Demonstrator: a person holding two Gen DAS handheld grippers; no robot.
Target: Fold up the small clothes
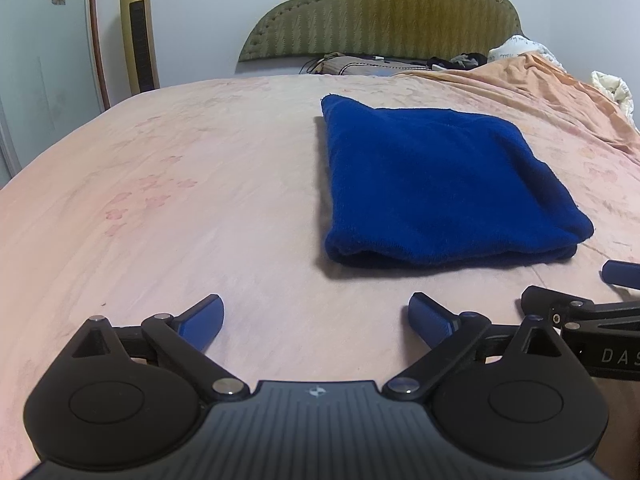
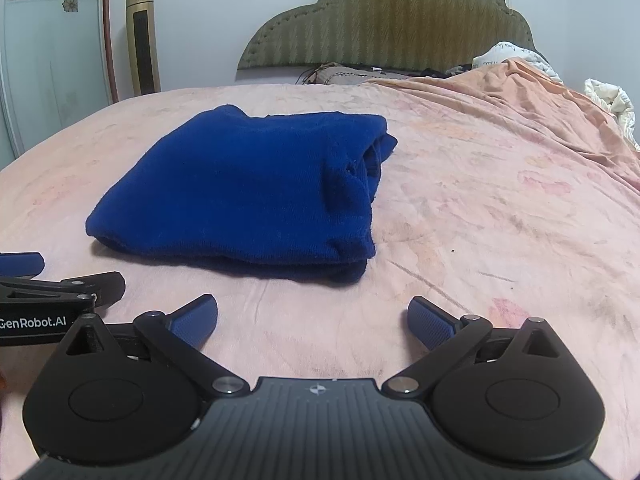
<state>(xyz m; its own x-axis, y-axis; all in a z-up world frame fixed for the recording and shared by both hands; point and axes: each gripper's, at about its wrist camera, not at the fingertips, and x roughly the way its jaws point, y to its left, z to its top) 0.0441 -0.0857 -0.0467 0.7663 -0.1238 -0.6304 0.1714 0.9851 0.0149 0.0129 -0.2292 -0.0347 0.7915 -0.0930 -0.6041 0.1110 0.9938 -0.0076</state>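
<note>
A dark blue knitted garment (image 1: pixel 436 184) lies folded into a thick rectangle on the pink bed sheet (image 1: pixel 180 200). In the right wrist view the garment (image 2: pixel 248 188) shows stacked layers and loose folds on its right side. My left gripper (image 1: pixel 316 320) is open and empty, low over the sheet, short of the garment's near edge and left of its centre. My right gripper (image 2: pixel 312 318) is open and empty, short of the garment's near right corner. Each gripper shows at the edge of the other's view: the right gripper (image 1: pixel 580 304) and the left gripper (image 2: pixel 60 280).
A green padded headboard (image 1: pixel 384 12) stands at the far end. A rumpled orange-pink quilt (image 2: pixel 520 92) and white bedding (image 2: pixel 608 100) pile up at the right. Dark items and cables (image 1: pixel 360 62) lie near the headboard. A gold tower fan (image 1: pixel 138 32) stands left of the bed.
</note>
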